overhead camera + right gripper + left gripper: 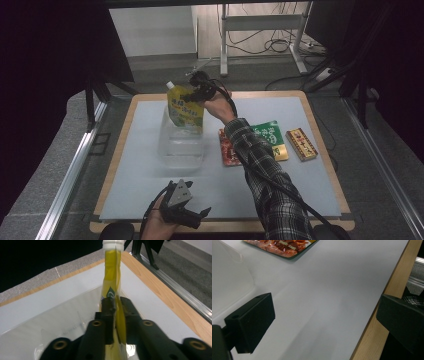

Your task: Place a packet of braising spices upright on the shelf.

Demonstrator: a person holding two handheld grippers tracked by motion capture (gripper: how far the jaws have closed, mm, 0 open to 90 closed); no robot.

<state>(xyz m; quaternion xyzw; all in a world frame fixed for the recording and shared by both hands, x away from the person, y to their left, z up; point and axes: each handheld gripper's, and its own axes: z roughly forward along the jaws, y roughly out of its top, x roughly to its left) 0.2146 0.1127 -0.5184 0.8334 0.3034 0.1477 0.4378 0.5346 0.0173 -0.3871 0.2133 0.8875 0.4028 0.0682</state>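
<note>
From above, the right gripper [196,93] holds the yellow pouch [186,107] upright over the clear tub [181,142]. Its own view shows the jaws nearly closed, pinching the pouch edge-on below its white cap [113,244]. The left gripper [186,212] rests at the bench [332,295] edge, jaws wide apart with nothing between them.

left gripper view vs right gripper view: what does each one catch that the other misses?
Left gripper view alone: the left gripper with jaws wide apart over bare mat, and a red snack packet at the top edge. Right gripper view alone: the right gripper pinching a yellow spouted pouch with a white cap, held upright over the bin. Shared: the clear plastic bin, the grey mat and the wooden table edge.
</note>
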